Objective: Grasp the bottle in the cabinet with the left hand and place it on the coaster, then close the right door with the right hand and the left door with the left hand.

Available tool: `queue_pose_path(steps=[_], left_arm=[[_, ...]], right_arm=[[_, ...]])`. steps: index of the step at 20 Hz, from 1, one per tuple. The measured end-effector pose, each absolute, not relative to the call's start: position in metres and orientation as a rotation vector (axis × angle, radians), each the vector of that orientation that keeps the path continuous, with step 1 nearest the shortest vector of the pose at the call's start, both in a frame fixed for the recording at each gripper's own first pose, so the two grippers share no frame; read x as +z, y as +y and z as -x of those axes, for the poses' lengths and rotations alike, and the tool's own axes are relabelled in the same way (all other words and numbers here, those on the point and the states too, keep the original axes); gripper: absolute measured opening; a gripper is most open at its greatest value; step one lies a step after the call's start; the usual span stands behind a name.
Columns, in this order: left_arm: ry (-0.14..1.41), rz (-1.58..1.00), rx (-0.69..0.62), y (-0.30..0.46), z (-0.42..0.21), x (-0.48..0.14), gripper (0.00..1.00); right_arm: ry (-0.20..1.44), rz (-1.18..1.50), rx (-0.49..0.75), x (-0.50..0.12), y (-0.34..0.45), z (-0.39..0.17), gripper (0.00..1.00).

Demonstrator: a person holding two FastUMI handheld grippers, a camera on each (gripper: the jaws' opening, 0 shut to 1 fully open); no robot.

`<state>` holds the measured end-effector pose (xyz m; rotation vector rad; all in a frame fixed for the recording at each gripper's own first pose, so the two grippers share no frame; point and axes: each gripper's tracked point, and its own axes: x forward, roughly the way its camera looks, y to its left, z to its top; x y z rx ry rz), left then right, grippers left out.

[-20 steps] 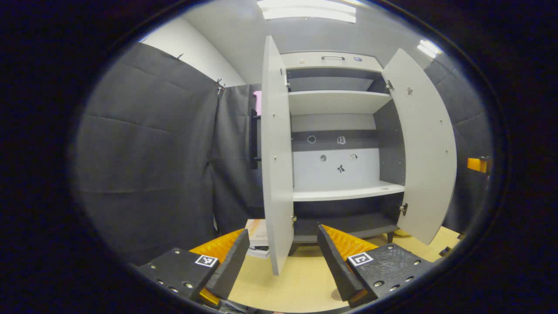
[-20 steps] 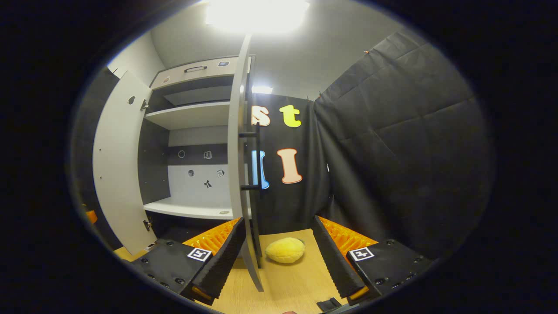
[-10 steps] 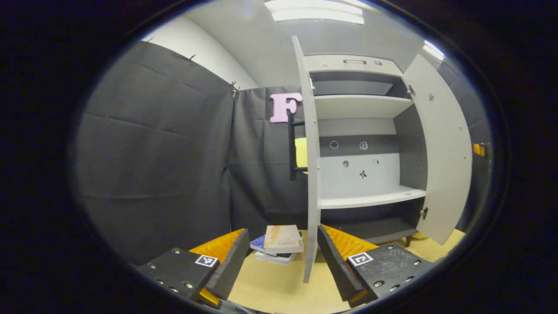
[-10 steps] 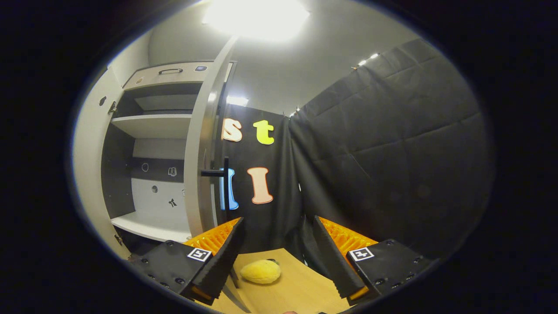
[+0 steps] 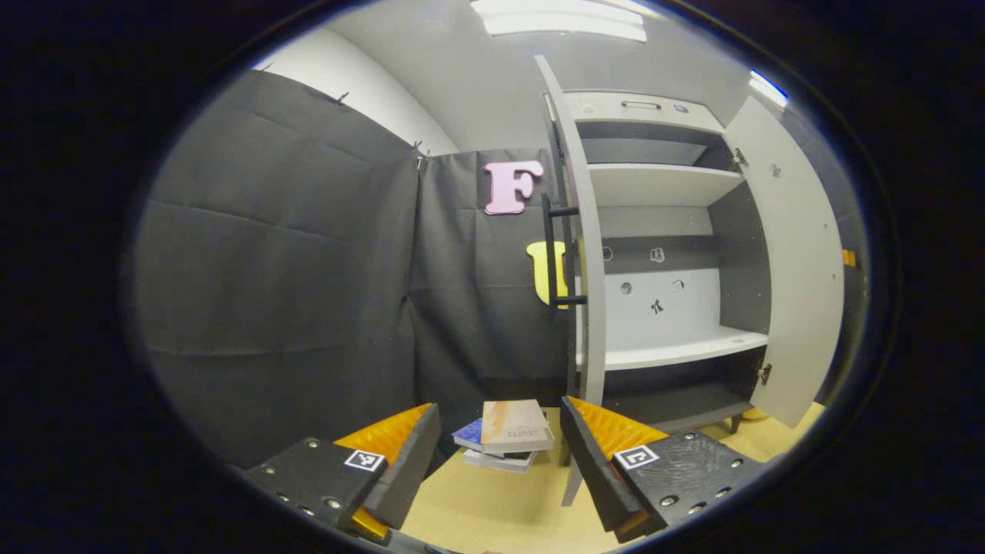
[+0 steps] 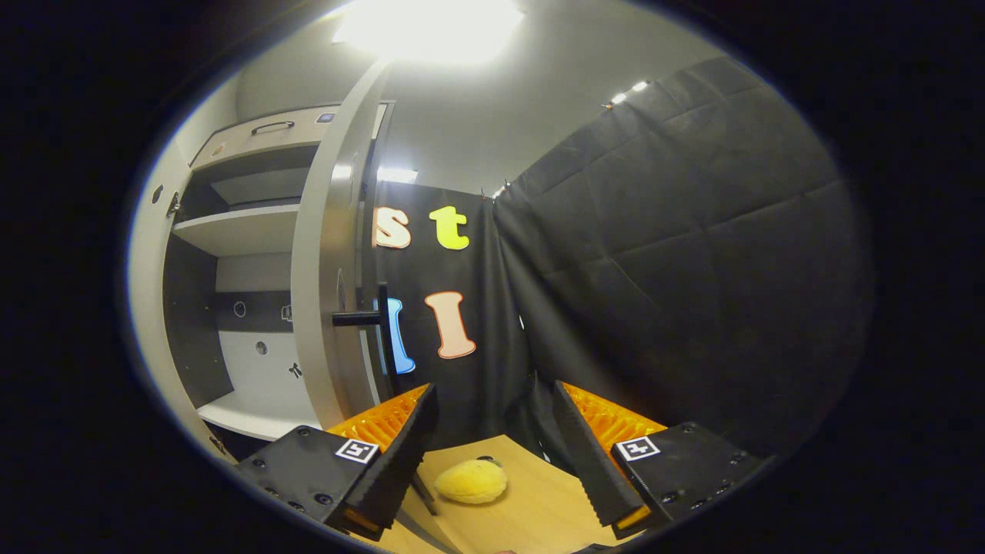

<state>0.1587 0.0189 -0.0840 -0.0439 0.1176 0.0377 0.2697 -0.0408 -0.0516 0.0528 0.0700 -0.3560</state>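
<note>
Doors standing open, both tools gaping empty.
Right tool [image 6: 489,462] is risking slipping past pale-grey right cabinet door [image 6: 327,261]; left tool [image 5: 492,462] likewise.

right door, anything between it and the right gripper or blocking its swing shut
Nothing visible stands between them. The right gripper, open, sits beside the right door, below its black handle. The yellow plush toy lies on the table outside the door, off the closing path.

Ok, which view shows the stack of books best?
The left gripper view: the stack of books lies on the table between that claw's fingers, beside the left door's lower edge. The right gripper view faces the right door and a yellow plush toy instead.
</note>
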Motion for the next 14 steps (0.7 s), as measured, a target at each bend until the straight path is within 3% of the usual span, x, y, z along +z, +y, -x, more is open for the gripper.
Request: queue_pose_path(steps=[3, 4, 5, 8, 9, 11, 12, 14], left_arm=[[0.111, 0.054, 0.027, 0.024, -0.168, -0.083, 0.92], [0.108, 0.059, 0.022, 0.024, -0.170, -0.082, 0.92], [0.105, 0.061, 0.017, 0.024, -0.173, -0.083, 0.92], [0.099, 0.064, 0.003, 0.026, -0.180, -0.084, 0.92], [0.099, 0.065, 0.000, 0.026, -0.181, -0.085, 0.92], [0.097, 0.068, -0.006, 0.025, -0.184, -0.086, 0.92], [0.097, 0.071, -0.010, 0.026, -0.185, -0.085, 0.92], [0.096, 0.074, -0.013, 0.029, -0.187, -0.087, 0.92]], right_arm=[[0.068, -0.011, -0.362, -0.051, -0.038, -0.266, 0.92], [0.068, 0.002, -0.364, -0.050, -0.036, -0.265, 0.96], [0.068, 0.010, -0.360, -0.050, -0.030, -0.264, 0.91], [0.071, 0.001, -0.328, -0.049, -0.013, -0.261, 0.92], [0.072, -0.004, -0.313, -0.048, -0.005, -0.260, 0.97], [0.070, 0.004, -0.287, -0.048, 0.009, -0.259, 0.92], [0.069, 0.011, -0.276, -0.048, 0.016, -0.258, 0.97], [0.066, 0.019, -0.254, -0.047, 0.029, -0.258, 0.97]])
